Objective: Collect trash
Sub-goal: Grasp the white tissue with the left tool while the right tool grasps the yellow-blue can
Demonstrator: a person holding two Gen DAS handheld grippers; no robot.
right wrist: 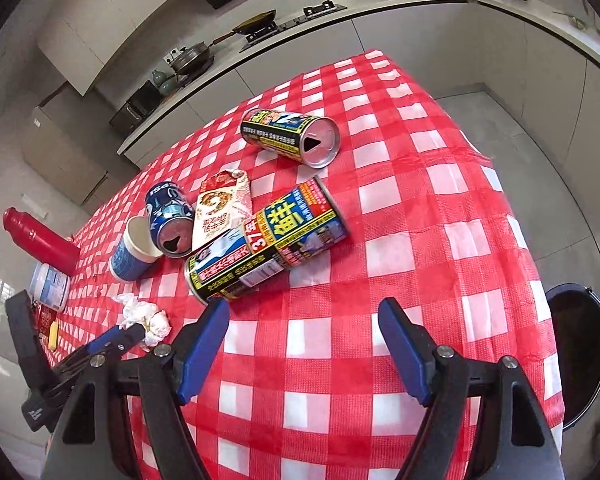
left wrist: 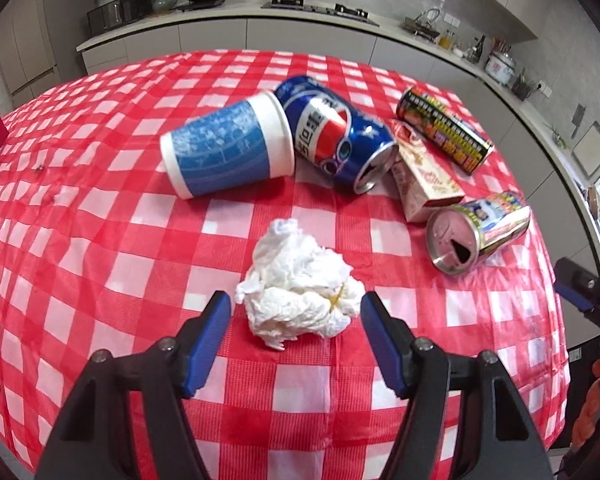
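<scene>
Pickup stage: your left gripper (left wrist: 296, 312), jaws spread, straddles crumpled tissue (left wrist: 300, 300); right gripper (right wrist: 304, 320), jaws spread, empty, nears yellow-black can (right wrist: 266, 242). Next: lower, close.

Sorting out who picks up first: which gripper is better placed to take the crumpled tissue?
Left. The left gripper is open with the crumpled tissue right between its fingertips. The right gripper faces bare tablecloth.
</scene>
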